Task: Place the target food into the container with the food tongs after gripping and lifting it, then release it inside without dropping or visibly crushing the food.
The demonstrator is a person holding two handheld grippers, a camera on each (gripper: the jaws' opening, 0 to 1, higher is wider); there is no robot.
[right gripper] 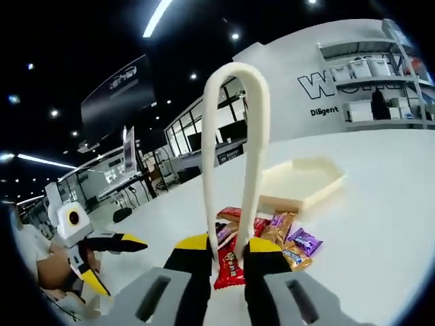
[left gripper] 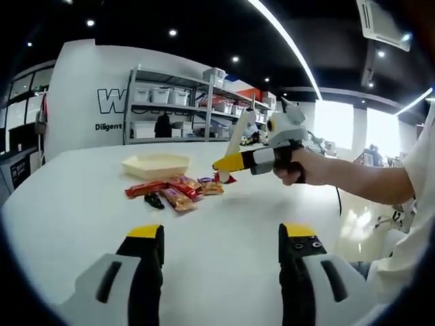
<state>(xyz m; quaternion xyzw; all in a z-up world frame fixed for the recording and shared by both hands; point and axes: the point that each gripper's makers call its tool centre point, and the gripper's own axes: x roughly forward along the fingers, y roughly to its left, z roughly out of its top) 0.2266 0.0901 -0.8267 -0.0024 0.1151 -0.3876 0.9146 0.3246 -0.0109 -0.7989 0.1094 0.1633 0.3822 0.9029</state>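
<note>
Right gripper [right gripper: 226, 246] jaws closed on white tongs [right gripper: 234, 136], tongs tips pinching red snack packet [right gripper: 230, 268], left gripper [left gripper: 221, 234] jaws open over bare tabletop [left gripper: 81, 210], cream container [right gripper: 302, 180] beyond snack pile [right gripper: 275, 238].

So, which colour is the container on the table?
The container is pale cream-yellow; it shows best in the left gripper view.

White wall [left gripper: 88, 81] behind shelves: large dark letter "W", rest hidden; smaller word "Diligent" below. Snack wrapper [right gripper: 231, 268] print too blurred to read.

White wall [left gripper: 81, 75], metal shelving [left gripper: 170, 105], ceiling strip-light [left gripper: 285, 41].
</note>
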